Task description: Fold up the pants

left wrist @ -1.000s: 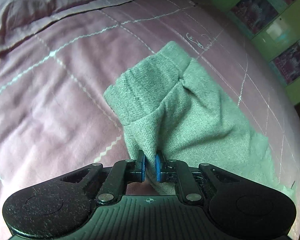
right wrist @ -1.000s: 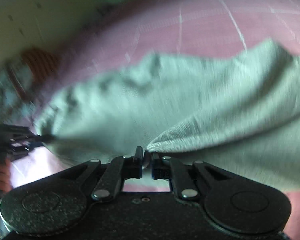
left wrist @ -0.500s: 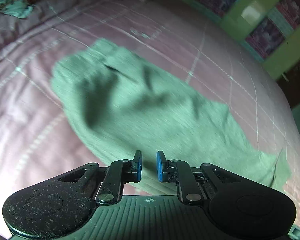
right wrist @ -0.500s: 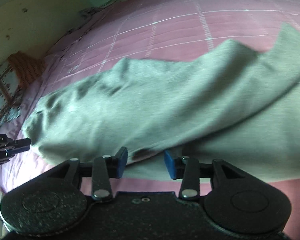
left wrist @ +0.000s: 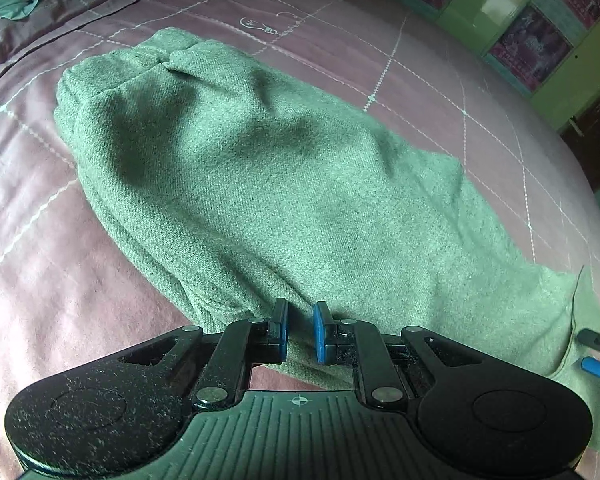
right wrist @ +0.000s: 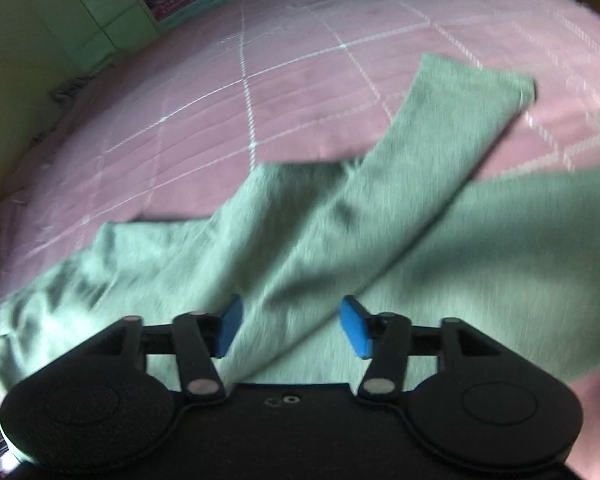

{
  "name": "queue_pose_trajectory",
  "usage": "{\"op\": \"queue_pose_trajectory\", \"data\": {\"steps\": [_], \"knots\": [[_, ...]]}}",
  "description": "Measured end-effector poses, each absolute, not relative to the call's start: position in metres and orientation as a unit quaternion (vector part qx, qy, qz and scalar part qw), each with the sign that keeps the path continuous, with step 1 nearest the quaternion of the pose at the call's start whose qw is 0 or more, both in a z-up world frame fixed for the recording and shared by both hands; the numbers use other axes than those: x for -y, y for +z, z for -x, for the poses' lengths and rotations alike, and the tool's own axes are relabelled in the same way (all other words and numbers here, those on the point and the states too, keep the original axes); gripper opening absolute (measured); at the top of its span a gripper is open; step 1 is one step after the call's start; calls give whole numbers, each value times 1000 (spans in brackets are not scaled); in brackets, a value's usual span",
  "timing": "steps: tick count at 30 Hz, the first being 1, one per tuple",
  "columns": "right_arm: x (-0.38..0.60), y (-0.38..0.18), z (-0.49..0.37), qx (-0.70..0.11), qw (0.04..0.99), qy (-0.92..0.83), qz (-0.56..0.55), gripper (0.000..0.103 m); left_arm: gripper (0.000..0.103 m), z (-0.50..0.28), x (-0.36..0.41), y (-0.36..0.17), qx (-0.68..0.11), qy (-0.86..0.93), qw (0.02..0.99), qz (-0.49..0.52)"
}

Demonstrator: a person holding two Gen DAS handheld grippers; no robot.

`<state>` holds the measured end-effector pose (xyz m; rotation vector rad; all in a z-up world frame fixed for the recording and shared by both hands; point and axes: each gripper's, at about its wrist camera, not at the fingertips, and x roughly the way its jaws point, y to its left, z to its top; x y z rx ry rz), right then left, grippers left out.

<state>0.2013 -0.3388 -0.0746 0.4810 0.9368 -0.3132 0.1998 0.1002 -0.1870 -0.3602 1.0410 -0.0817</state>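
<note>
Left wrist view: left hand-held gripper [left wrist: 300, 330] has its jaws slightly parted, pads straddling the near edge of the pants [left wrist: 260, 184] with no visible pinch, likely so the fold lies as dropped. Pants lie doubled on the pink bed [left wrist: 40, 272], running toward 11 o'clock. Right hand-held gripper [right wrist: 291, 326] gapes wide and empty above the fabric; one leg [right wrist: 460, 120] trails to 1 o'clock, probably the next part to fold.
</note>
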Motion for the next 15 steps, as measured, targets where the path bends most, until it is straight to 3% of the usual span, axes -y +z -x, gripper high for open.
{"op": "queue_pose_trajectory", "data": {"steps": [2,4,6,10,15], "knots": [[337,-71,-218,-456,849,-176,-201,70,14,-198,-100,-188,-491,-40,853,173],[332,-74,-236,-474,841,-198,-171,71,14,-197,-101,-188,-488,-42,854,175],[326,-83,-249,-500,828,-216,-130,63,14,-197,-103,-189,-487,-45,853,182],[333,-97,-252,-533,808,-227,-110,13,14,-196,-107,-191,-484,-54,852,191],[346,-81,-213,-534,816,-190,-114,5,14,-195,-106,-192,-479,-62,856,185]]}}
